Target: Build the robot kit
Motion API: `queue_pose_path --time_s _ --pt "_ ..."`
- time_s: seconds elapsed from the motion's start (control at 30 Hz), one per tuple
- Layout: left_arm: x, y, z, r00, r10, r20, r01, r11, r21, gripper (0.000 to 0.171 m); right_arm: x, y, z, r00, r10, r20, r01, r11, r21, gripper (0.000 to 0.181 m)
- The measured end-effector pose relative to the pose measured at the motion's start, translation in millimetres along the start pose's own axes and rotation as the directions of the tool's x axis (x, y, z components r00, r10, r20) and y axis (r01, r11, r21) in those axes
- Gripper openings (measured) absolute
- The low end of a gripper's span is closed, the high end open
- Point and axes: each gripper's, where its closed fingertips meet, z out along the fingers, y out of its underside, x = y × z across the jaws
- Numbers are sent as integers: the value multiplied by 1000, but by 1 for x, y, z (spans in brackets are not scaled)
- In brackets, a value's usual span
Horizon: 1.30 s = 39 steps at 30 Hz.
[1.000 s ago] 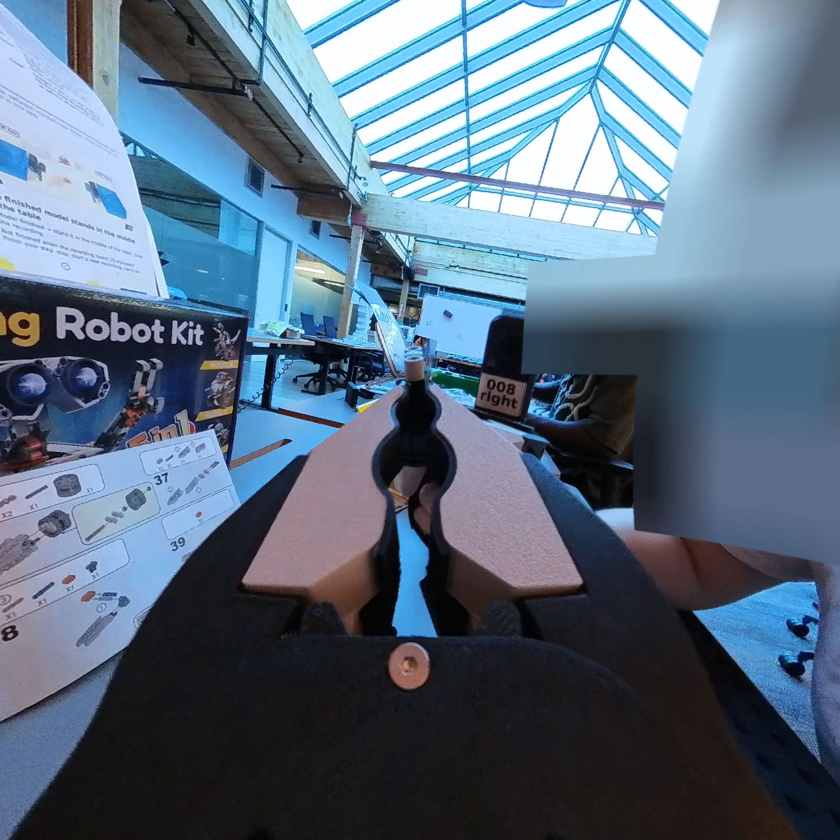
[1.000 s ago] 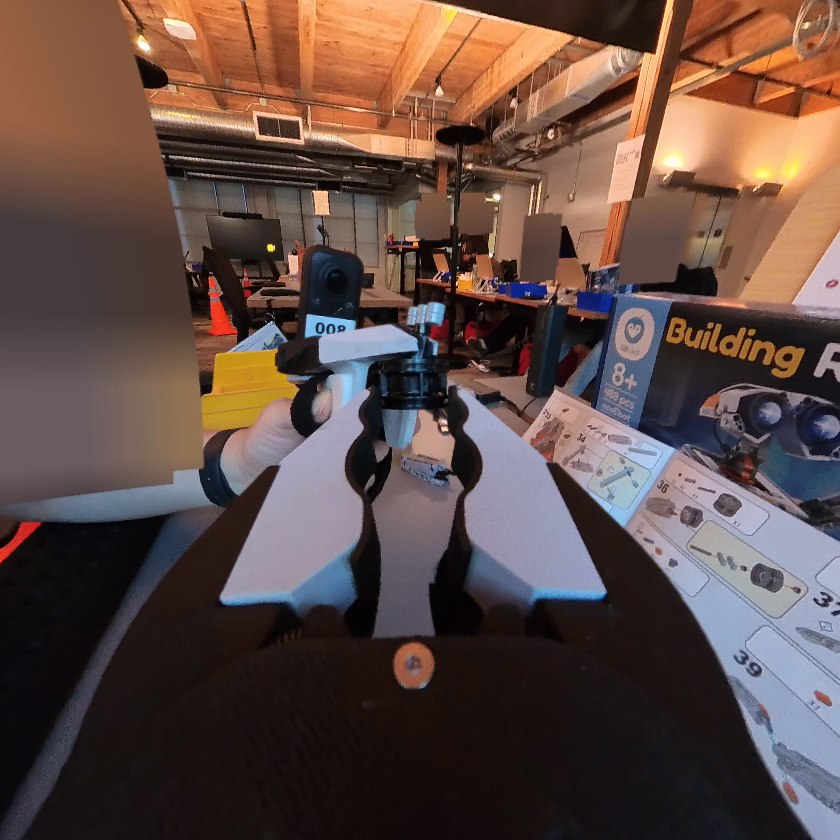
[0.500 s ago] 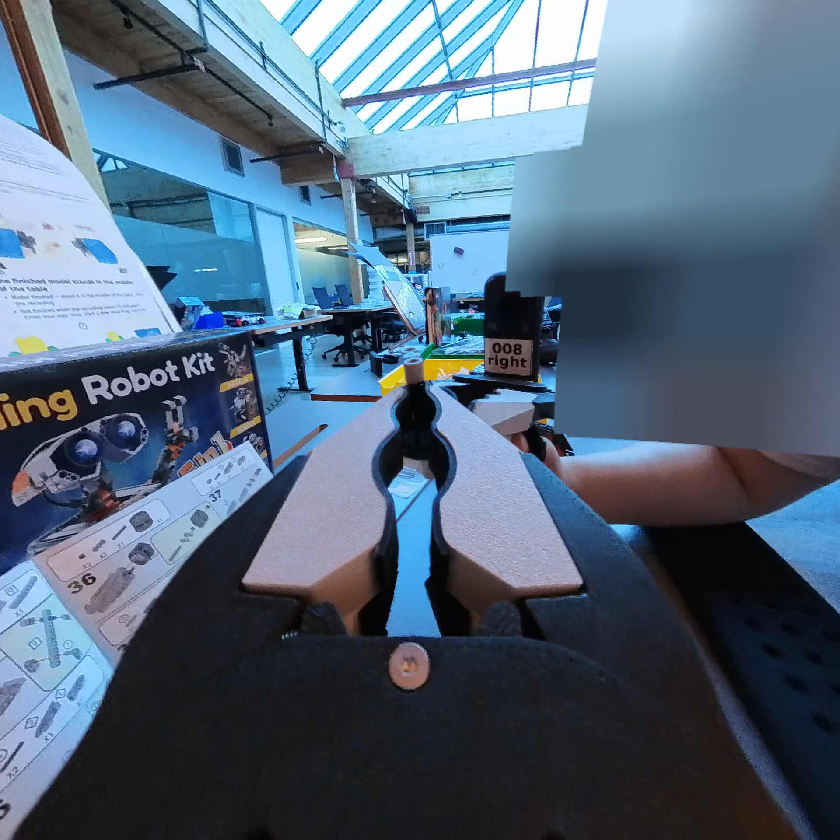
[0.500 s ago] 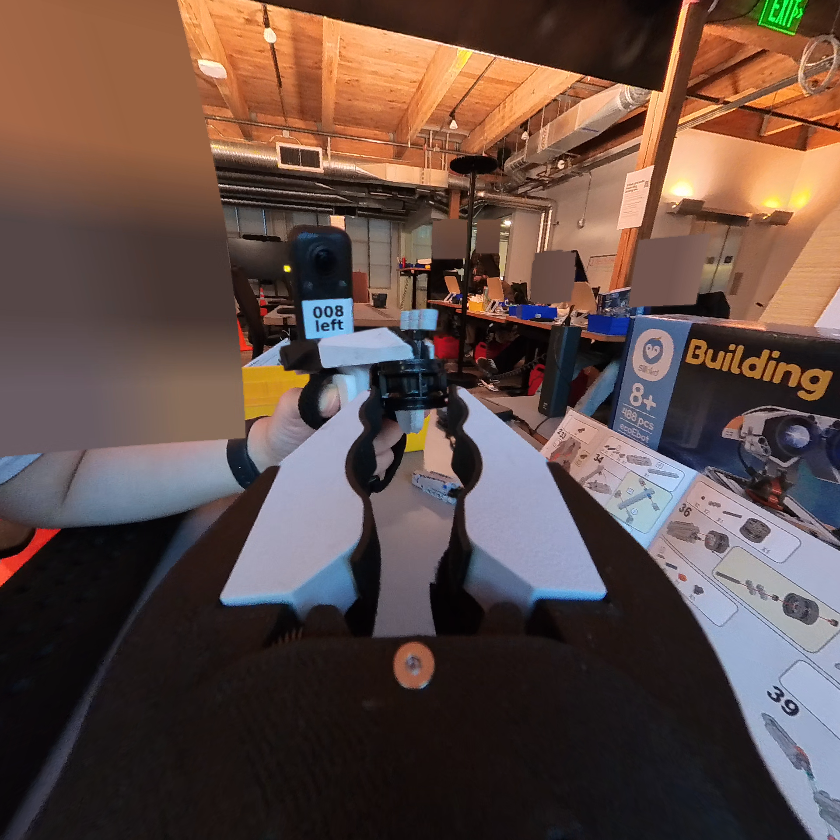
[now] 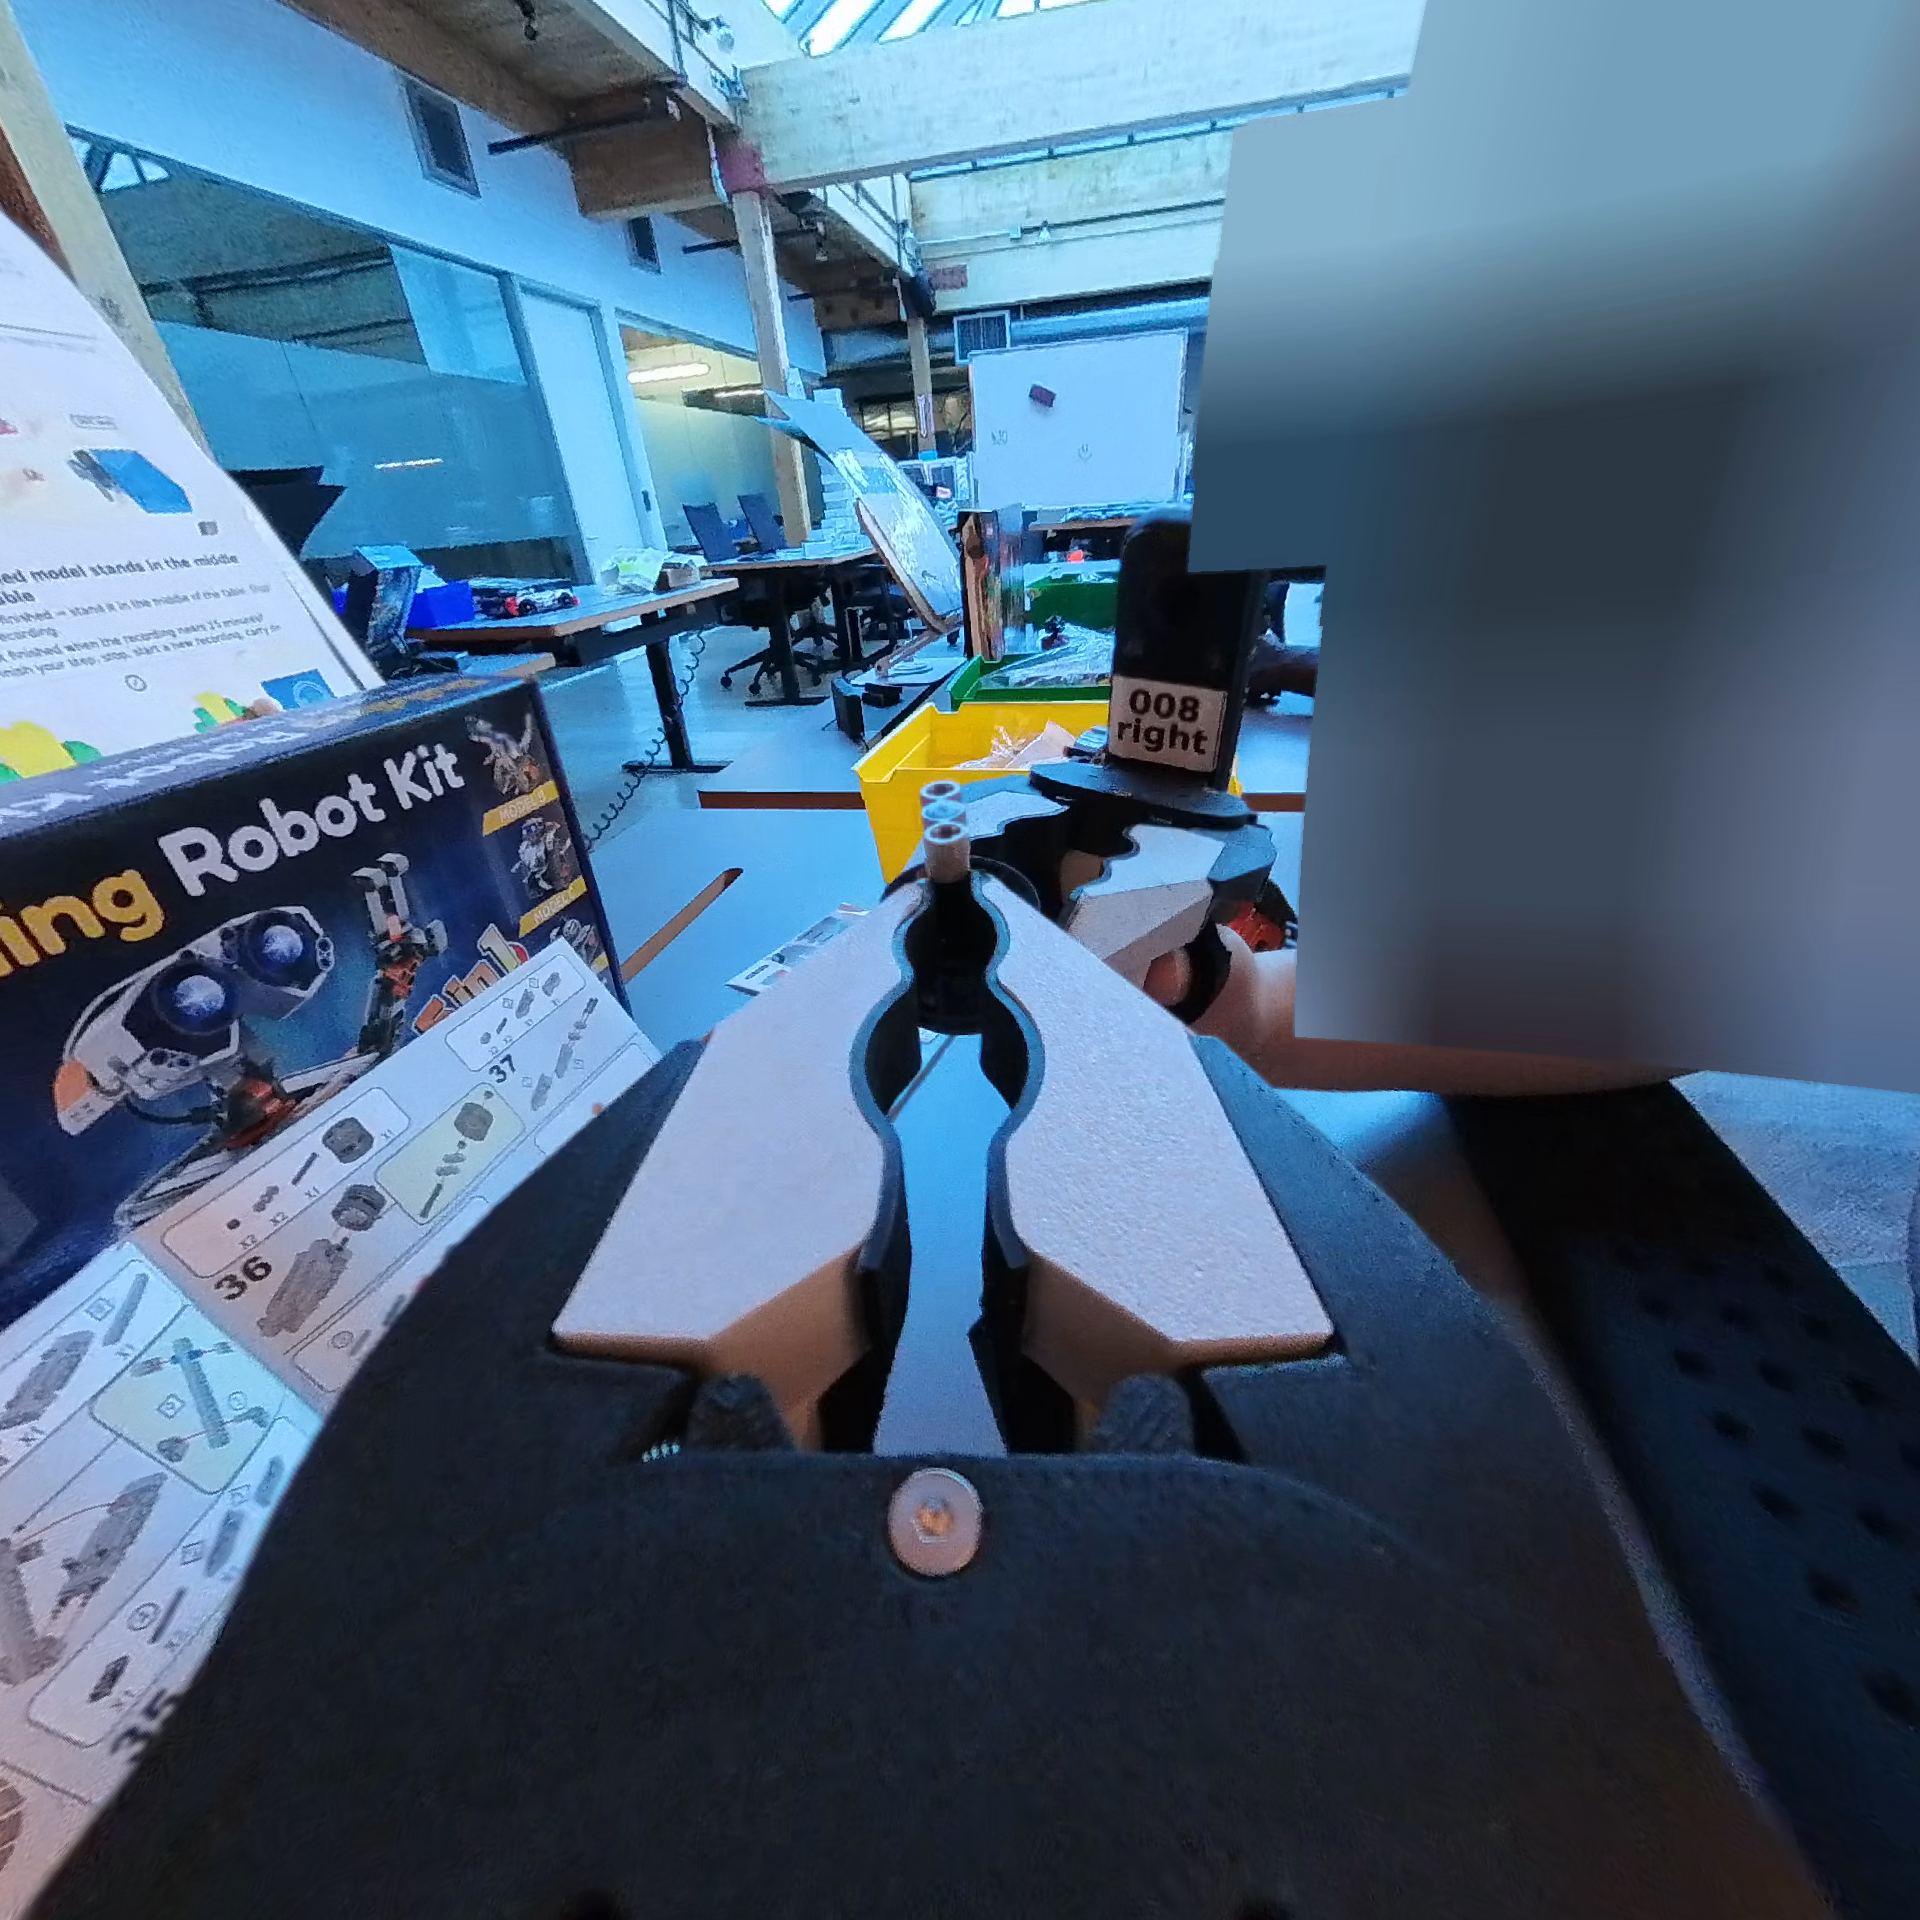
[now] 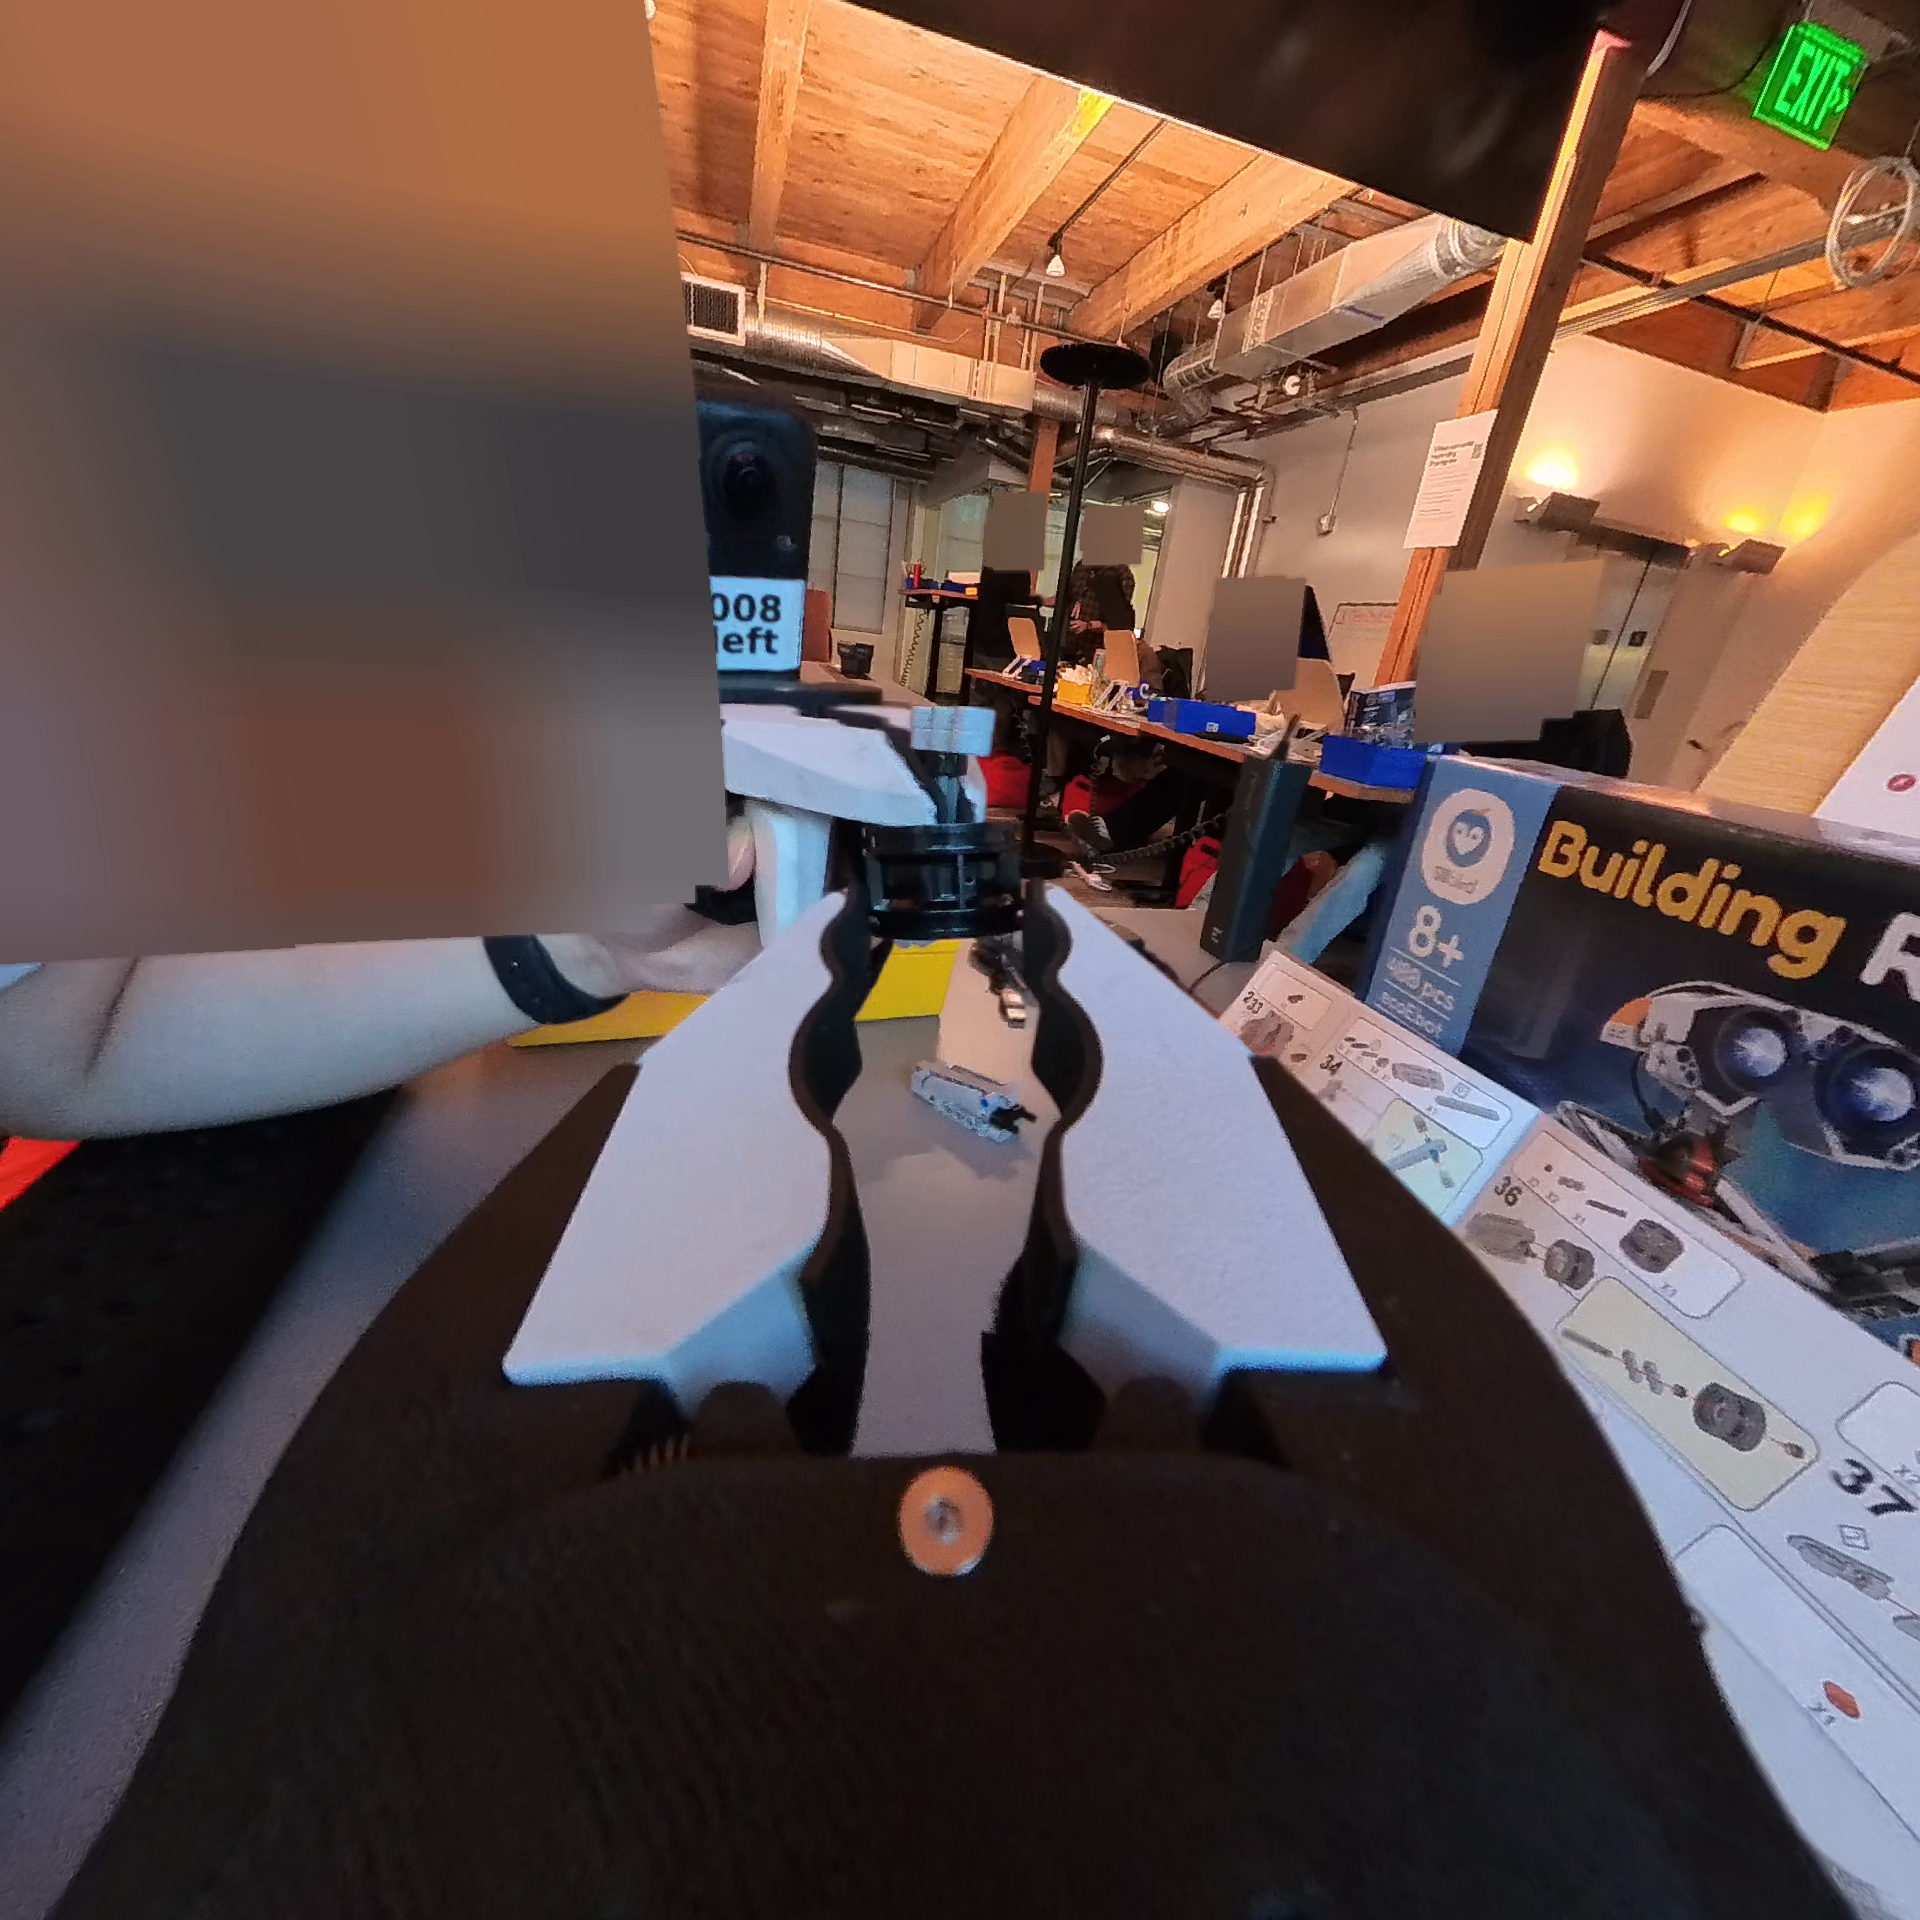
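Observation:
My left gripper (image 5: pixel 951 906) is shut on a small black shaft piece (image 5: pixel 948 940) with a grey three-hole connector (image 5: pixel 943 831) on top. My right gripper (image 6: pixel 940 906) is shut on a black round gear-like part (image 6: pixel 940 878). In the right wrist view the grey connector (image 6: pixel 951 729) stands directly above that round part, and the left gripper's fingers (image 6: pixel 831 769) come in from the left at it. In the left wrist view the right gripper's fingers (image 5: pixel 1143 894) sit just beyond my tips. Both grippers are held above the grey table (image 6: pixel 925 1247).
A robot kit box (image 5: pixel 312 883) (image 6: pixel 1662 935) stands along one side with an open instruction sheet (image 5: pixel 343 1195) (image 6: pixel 1610 1351) leaning on it. A small grey assembly (image 6: pixel 966 1093) lies on the table. A yellow bin (image 5: pixel 935 753) and a black perforated mat (image 5: pixel 1714 1351) are nearby. Less than 4 cm separates the two grippers' tips.
Both grippers have tilted down toward the table and drawn closer together. The grey connector now sits right over the black round part. Both stay shut on their pieces.

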Motion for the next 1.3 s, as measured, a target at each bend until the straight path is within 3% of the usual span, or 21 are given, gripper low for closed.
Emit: queue_pose_path --time_s 0.17,0.3,0.47,0.7,0.97,1.2,1.3 --pt "1 -8 1 999 40 29 -41 997 62 1 0 -10 -1 991 -108 -76 109 994 9 29" --pt "1 -18 3 995 50 90 -65 982 179 1 0 -18 -1 968 -176 -181 185 982 34 29" --pt "-6 -21 3 990 -76 115 39 955 295 1 6 -18 1 966 -97 -238 111 993 48 28" --pt "-16 -11 2 987 -103 127 71 970 233 0 13 -6 4 970 -8 -242 15 1000 24 29" --pt "-30 0 0 955 -288 74 265 937 228 1 22 7 4 974 -14 -226 2 999 -52 29" --pt "-34 6 -5 973 -196 118 178 973 150 1 22 19 4 986 11 -166 -27 995 -95 29" --pt "-33 -2 -10 978 -175 109 154 972 180 1 21 15 1 990 -17 -137 7 997 -72 29"
